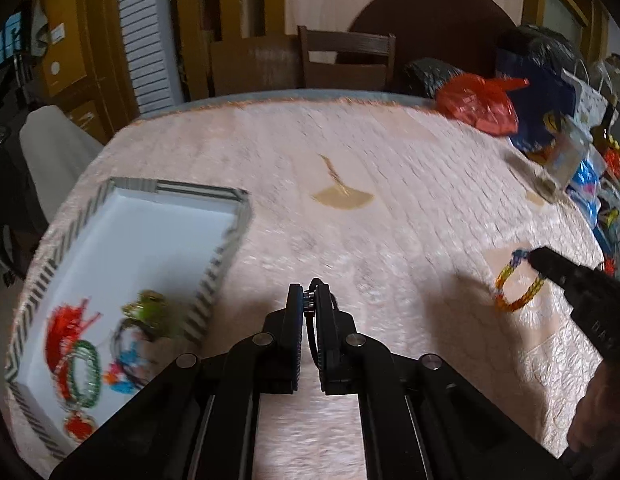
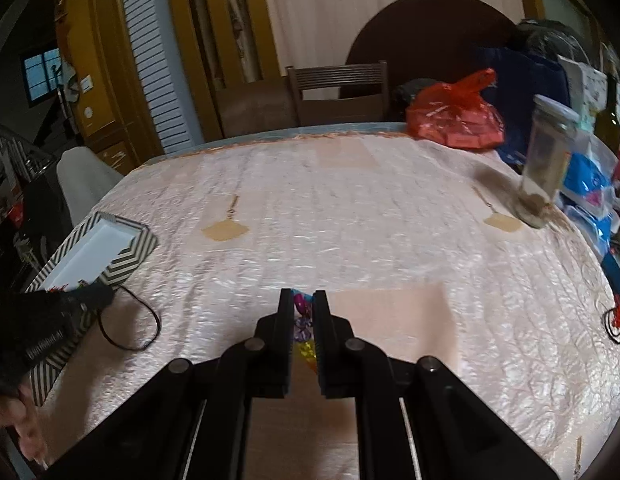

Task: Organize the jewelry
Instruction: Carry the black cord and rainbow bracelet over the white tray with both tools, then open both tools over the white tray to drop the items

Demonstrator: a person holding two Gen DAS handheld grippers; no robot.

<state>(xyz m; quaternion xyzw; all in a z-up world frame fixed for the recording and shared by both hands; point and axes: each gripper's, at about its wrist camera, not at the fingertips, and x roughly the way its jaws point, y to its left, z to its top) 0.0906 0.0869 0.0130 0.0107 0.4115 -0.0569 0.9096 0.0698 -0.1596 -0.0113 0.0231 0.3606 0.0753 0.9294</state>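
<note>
Both grippers loaded: left gripper [image 1: 309,300] clamps a black cord necklace [image 2: 130,320]; right gripper [image 2: 302,304] pinches a multicoloured bracelet [image 1: 517,282]. Farther left, striped box [image 1: 226,240] holding sorted jewelry [image 1: 94,352].

A white-lined tray [image 1: 230,236] is showing black-and-white chevron walls on a pale pink tablecloth [image 1: 389,200]; the blurred bracelet [image 1: 517,280] is looking yellow, orange and perhaps blue; a red bag [image 2: 453,120] is glowing.
</note>
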